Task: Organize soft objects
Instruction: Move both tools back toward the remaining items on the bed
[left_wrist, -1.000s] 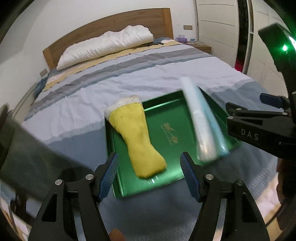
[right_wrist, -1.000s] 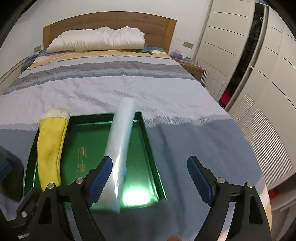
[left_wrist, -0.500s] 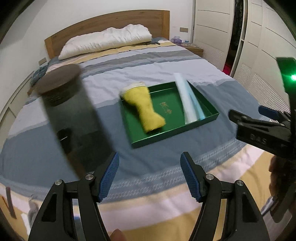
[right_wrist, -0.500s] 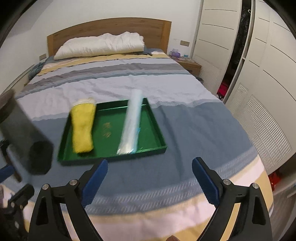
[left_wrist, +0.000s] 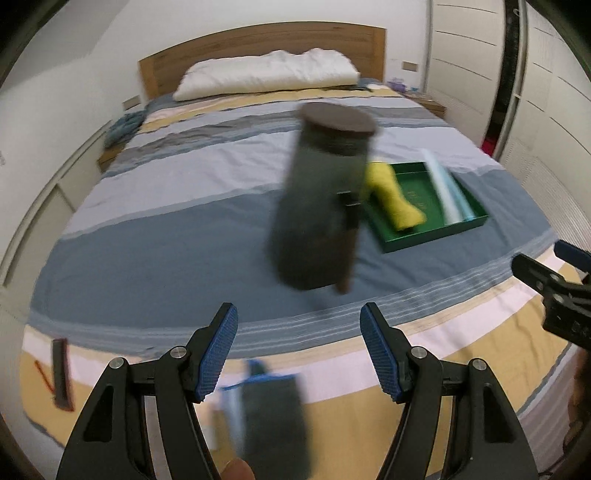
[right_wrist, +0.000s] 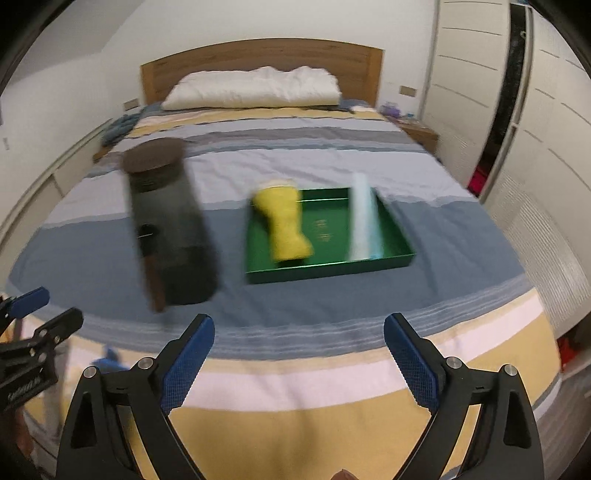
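The left gripper stands at a middling width with nothing between its blue pads, and the right gripper stands wide and equally empty, both hanging over the foot of the bed and well apart from anything they might pick up. Just below the left gripper a blurred dark thing with blue edging shows beyond the mattress edge; I cannot tell what it is. Further out, a tall dark cylinder with a brown lid stands upright on the grey-blue band of the bedspread, and beside it lies the green tray, which holds the yellow soft toy at its left side and a pale rolled item along its right wall. The tray looks filled, so the chief risks lie in whatever comes next. The cylinder rests on a yielding mattress, and a sideways brush from a gripper, or a press on the bedding near it, would likely topple it toward the tray. The yellow toy's top end overhangs the far rim, so a nudge to the tray could roll it out. Both views are smeared, so judging a reach from here risks closing short or off-centre.
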